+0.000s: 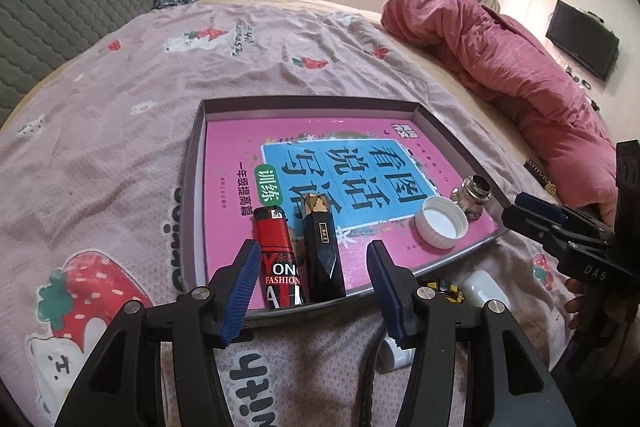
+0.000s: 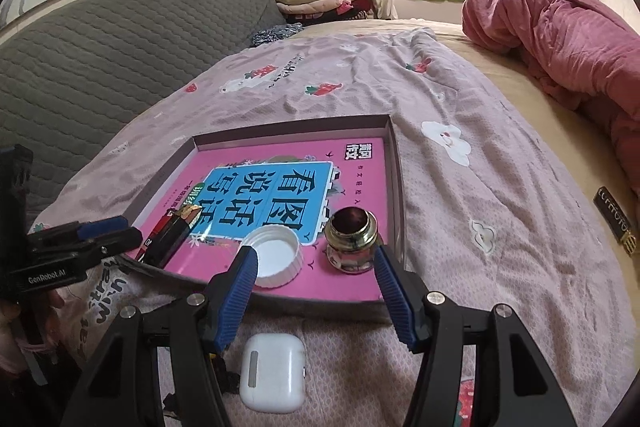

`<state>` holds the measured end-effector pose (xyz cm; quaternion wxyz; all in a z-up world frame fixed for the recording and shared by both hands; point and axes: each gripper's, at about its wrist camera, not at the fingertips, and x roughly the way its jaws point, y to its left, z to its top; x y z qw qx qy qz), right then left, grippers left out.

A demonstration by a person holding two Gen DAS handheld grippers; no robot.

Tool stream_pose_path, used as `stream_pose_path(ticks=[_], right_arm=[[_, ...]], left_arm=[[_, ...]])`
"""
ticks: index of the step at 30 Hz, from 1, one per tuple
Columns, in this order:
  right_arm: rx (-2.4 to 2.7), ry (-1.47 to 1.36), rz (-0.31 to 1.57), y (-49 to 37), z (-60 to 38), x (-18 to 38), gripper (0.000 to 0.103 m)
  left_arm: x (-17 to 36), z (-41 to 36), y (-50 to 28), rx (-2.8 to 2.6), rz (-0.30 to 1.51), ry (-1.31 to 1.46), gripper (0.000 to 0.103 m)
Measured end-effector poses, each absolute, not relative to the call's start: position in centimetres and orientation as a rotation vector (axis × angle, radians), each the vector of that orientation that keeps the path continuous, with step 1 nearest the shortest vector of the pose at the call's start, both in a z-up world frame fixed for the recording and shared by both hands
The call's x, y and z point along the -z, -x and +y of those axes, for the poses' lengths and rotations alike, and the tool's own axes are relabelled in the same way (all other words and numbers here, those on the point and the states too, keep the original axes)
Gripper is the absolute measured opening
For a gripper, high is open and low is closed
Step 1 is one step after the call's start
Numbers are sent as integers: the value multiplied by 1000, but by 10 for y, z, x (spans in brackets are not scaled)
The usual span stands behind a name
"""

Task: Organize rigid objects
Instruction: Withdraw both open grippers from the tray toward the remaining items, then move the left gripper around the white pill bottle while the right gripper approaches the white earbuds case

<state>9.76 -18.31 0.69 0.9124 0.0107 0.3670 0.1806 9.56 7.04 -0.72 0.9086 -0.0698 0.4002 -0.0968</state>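
Note:
A shallow box tray [image 1: 196, 163] [image 2: 394, 163] with a pink book in its bottom lies on the bed. In it are a red lighter [image 1: 276, 259], a black lipstick case [image 1: 322, 255] [image 2: 170, 233], a white cap [image 1: 440, 223] [image 2: 276, 257] and a small gold-rimmed jar [image 1: 472, 197] [image 2: 352, 241]. My left gripper [image 1: 314, 293] is open and empty at the tray's near edge, around the lighter and case. My right gripper [image 2: 314, 293] is open and empty, above a white earbud case [image 2: 272, 371] [image 1: 482, 289] on the bedsheet.
A yellow-black small object [image 1: 442, 287] and a white cylinder [image 1: 394, 353] lie on the sheet by the tray's near edge. A pink quilt [image 1: 520, 75] [image 2: 560, 39] is heaped on the right. A grey padded headboard [image 2: 100, 47] runs along the left.

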Motion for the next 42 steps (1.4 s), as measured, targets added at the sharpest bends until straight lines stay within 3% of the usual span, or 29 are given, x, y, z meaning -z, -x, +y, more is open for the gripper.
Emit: stream_pose_path(ticks=[25,42], right_arm=[[-341,28,788,-59,-191,-11,60],[-361,71,830,-41,-181,-6,60]], left_arm=[[-9,30,-50,274,795,38,57],[2,17,-25,284,872,45,57]])
